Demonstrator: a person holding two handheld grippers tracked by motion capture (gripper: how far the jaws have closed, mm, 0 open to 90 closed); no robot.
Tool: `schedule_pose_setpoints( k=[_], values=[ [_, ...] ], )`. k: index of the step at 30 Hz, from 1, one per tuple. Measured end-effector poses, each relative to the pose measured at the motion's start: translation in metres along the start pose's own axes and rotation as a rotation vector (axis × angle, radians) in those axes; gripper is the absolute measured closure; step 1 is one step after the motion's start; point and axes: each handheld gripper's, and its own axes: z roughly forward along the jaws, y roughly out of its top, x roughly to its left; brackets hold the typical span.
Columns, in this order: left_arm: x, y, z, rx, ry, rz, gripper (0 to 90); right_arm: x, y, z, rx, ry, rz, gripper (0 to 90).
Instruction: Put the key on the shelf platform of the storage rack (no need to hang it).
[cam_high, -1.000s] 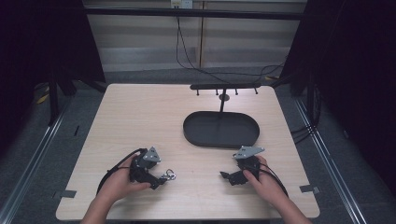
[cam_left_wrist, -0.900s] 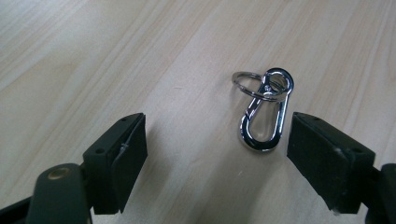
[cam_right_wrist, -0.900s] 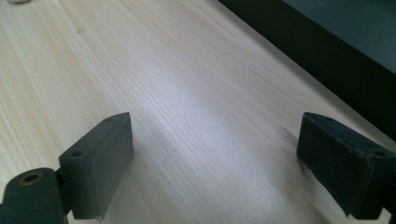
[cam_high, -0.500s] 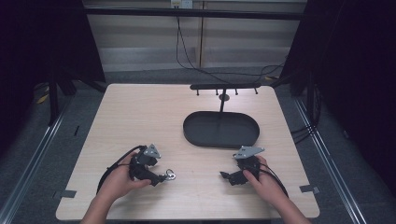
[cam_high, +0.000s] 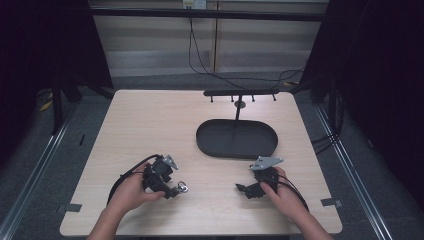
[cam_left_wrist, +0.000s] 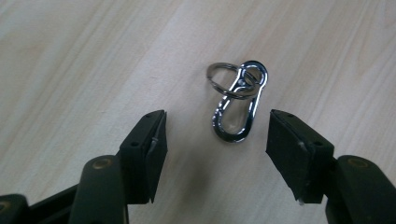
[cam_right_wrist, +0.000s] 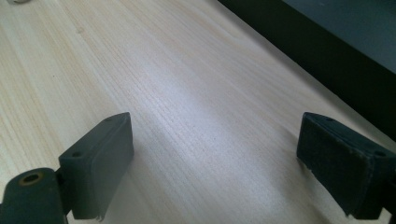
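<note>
Near the front edge of the table, left of centre, lies a carabiner with a split ring threaded through its narrow end. Left gripper: jaws about half open, just been closing, carabiner between the pads but clear of both, nothing held. Right gripper: jaws wide apart over bare wood toward the front right corner, nothing between them. The clip is judged light, stiff and polished, so likely to skid or pivot on the smooth wood if one pad meets it first; the ring hangs loose and will probably swing. The best hold appears to be across the two long sides of the wide loop, below the ring. A dark oval tray sits right of centre with a T-shaped peg rack rising at its back edge. Nothing stands between the pads and the clip; the tray is well apart.
</note>
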Motion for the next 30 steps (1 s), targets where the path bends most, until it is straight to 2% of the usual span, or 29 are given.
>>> schedule_pose_setpoints(
  k=[2, 9, 14, 20, 22, 30],
  values=[
    [-0.004, 0.004, 0.001, 0.017, 0.002, 0.018, 40.4, 0.0, 0.0, 0.0, 0.0, 0.0, 0.0, 10.6],
    [-0.007, 0.014, 0.005, 0.044, -0.007, 0.039, 43.7, 0.0, 0.0, 0.0, 0.0, 0.0, 0.0, 10.6],
    [-0.009, 0.02, 0.009, 0.077, 0.0, 0.03, 49.5, 0.0, 0.0, 0.0, 0.0, 0.0, 0.0, 10.6],
    [-0.012, 0.024, 0.011, 0.102, 0.014, 0.038, 50.6, 0.0, 0.0, 0.0, -0.001, 0.0, -0.001, 10.6],
    [-0.013, 0.026, 0.012, 0.117, 0.021, 0.05, 51.9, 0.0, 0.0, 0.0, 0.0, 0.0, 0.0, 10.6],
    [-0.017, 0.032, 0.015, 0.152, 0.037, 0.054, 57.4, 0.0, 0.0, 0.0, 0.0, 0.0, 0.0, 10.6]
  ],
)
